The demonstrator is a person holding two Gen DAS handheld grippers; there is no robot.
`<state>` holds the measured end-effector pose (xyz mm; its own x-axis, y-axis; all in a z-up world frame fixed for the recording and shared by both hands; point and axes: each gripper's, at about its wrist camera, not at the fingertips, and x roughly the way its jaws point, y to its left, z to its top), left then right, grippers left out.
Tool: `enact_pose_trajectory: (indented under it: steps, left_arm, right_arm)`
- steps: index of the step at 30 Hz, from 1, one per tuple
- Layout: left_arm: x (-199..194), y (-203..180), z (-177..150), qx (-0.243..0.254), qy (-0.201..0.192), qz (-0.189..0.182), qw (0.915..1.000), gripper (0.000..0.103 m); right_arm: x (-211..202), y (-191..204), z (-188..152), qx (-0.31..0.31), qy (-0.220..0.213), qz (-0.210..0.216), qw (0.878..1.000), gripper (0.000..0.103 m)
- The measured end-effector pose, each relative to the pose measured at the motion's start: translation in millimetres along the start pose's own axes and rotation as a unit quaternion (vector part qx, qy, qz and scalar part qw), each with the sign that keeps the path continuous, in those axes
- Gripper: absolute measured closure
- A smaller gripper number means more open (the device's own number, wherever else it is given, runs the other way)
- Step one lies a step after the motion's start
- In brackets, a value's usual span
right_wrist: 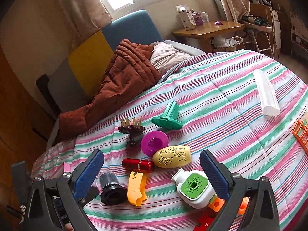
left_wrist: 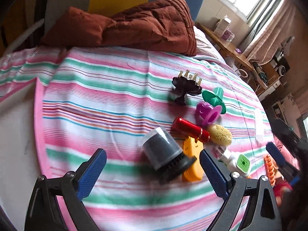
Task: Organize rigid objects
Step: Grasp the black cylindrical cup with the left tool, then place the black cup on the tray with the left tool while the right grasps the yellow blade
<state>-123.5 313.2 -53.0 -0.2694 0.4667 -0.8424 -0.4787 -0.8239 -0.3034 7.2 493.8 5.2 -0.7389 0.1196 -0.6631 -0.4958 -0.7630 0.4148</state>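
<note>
Small rigid objects lie clustered on a striped bedspread. A black brush with a clear cap lies on its side beside a yellow plastic piece. Near them are a red lipstick tube, a cream perforated egg shape, a purple cup, a green funnel shape, a dark scalp massager and a white and green plug-in device. My left gripper is open just short of the brush. My right gripper is open above the cluster.
A brown quilt is bunched at the head of the bed. A white case lies at the far right. Orange pieces sit at the bed's edge. A pink-edged white mat lies left. A wooden desk stands beyond.
</note>
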Motion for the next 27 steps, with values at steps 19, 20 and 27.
enact_pose_trajectory:
  steps: [19, 20, 27]
  left_arm:
    - [-25, 12, -48, 0.050, -0.014, -0.018, 0.9985, 0.046]
    - [-30, 14, -51, 0.049, -0.016, -0.020, 0.9985, 0.046]
    - [-69, 31, -77, 0.042, -0.031, -0.031, 0.9982, 0.046]
  right_arm:
    - [23, 15, -10, -0.040, 0.065, 0.005, 0.997, 0.020]
    - [27, 19, -13, -0.049, 0.077, 0.007, 0.996, 0.023]
    - [57, 42, -35, -0.100, 0.155, 0.015, 0.983, 0.028]
